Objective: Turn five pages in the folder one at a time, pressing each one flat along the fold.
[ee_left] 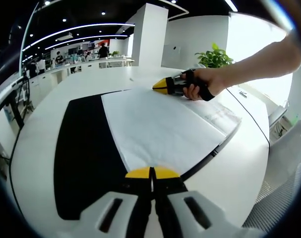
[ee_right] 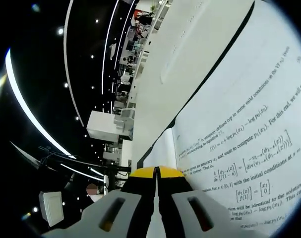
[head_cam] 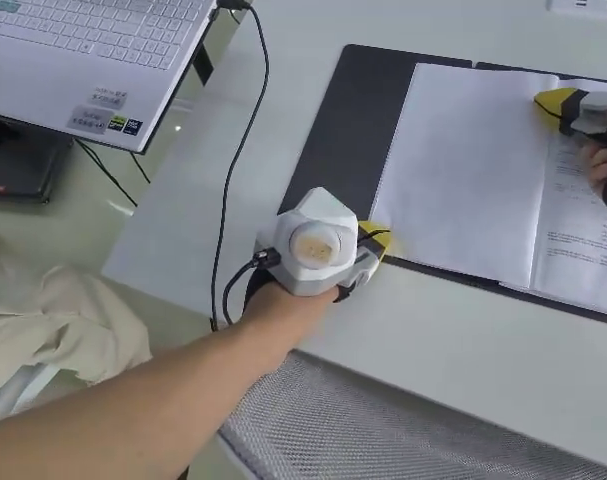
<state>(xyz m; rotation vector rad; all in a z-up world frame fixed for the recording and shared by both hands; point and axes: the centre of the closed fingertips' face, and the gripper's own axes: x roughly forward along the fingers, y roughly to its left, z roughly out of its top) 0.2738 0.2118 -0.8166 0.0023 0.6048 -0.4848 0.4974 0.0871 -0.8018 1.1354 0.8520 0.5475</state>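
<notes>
The page (head_cam: 463, 170) looks thin, light and floppy, best pinched at its outer edge. The left gripper (head_cam: 375, 240), centre, and the right gripper (head_cam: 551, 103), upper right, are both pressed together.

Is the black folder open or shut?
Open: the black folder lies spread flat, blank white page left, printed page right.

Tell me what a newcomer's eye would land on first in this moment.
The open black folder on the white table draws the eye first, with a blank page on its left and a printed page of maths on its right. The left tool sits shut at its near edge; the right tool, also shut, is at the far end by the fold.
</notes>
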